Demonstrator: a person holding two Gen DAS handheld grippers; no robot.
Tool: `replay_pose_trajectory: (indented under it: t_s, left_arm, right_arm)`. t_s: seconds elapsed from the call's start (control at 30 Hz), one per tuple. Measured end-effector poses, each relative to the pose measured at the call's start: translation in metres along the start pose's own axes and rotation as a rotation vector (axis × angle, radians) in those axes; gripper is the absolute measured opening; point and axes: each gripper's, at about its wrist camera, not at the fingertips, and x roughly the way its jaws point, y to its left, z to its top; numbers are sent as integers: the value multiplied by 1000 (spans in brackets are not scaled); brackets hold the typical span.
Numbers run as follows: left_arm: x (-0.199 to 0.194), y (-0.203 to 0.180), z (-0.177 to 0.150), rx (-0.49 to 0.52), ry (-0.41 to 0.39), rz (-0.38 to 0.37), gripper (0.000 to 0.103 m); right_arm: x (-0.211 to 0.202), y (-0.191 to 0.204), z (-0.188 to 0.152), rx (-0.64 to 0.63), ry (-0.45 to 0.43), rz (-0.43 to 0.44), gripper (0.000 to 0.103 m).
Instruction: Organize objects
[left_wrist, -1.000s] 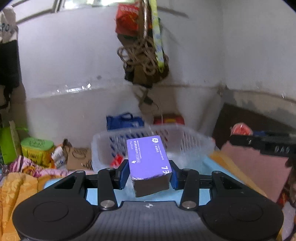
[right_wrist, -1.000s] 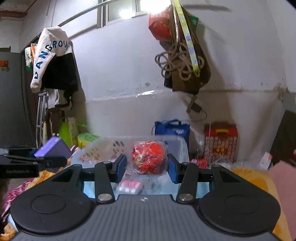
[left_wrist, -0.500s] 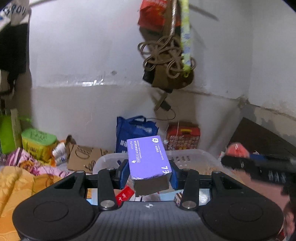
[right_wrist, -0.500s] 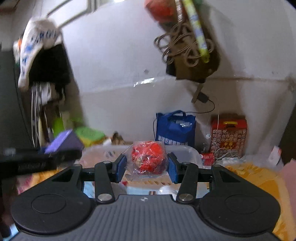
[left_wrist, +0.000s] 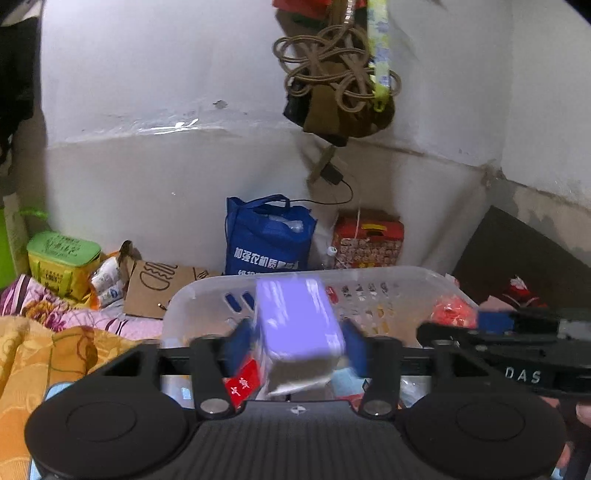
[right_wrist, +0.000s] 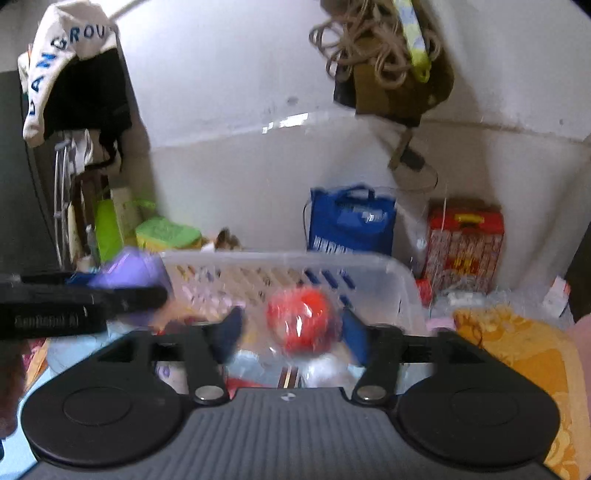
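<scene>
Purple box (left_wrist: 299, 325) leaving open left jaws | red packet (right_wrist: 301, 321) leaving open right jaws | "DAS"

**Cluttered bed surface**

Bed covered by orange patterned blanket (left_wrist: 55, 354) and pink floral cloth (left_wrist: 44, 306). On it: clear plastic basket (left_wrist: 424, 280), flat cardboard piece (left_wrist: 162, 284), green tin (left_wrist: 61, 258) at left. Blue bag (left_wrist: 266, 236) and red box (left_wrist: 369, 240) stand behind, by wall.

I see a white wall (left_wrist: 155, 74) with rope (left_wrist: 332, 70) hanging, a blue bag (left_wrist: 267, 236) and red box (left_wrist: 367, 240) below it.
</scene>
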Motion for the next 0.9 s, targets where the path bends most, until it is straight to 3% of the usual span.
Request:
replay_pose_trajectory:
  t_s: [0.03,0.13,0.2,0.33,0.47,0.77,0.9]
  left_arm:
    - [-1,-2,-1,10,-17,11,82]
    - [-8,-6,-1,30,-50,61,83]
    - [-12,-5,1,9,-49,43,83]
    - [-16,-9,2,8,-58,65,97]
    - [-17,-22,0,73,-59,122,98]
    - [-20,-27,2,51,-27,112,98]
    - [-22,-28,3,51,-16,139,98]
  right_arm:
    - [-2,2,2,-2,-29,-30,102]
    - [-15,5,5,-12,-93,-46,103]
    - [-22,4,7,1,-103,-25,103]
    - [-26,-3,11,30,-99,2,103]
    - [-26,-8,16,32,-76,-10,103]
    - [-34,-13,22,76,-41,-82,103]
    - [-39,-12,22,55,-29,-26,103]
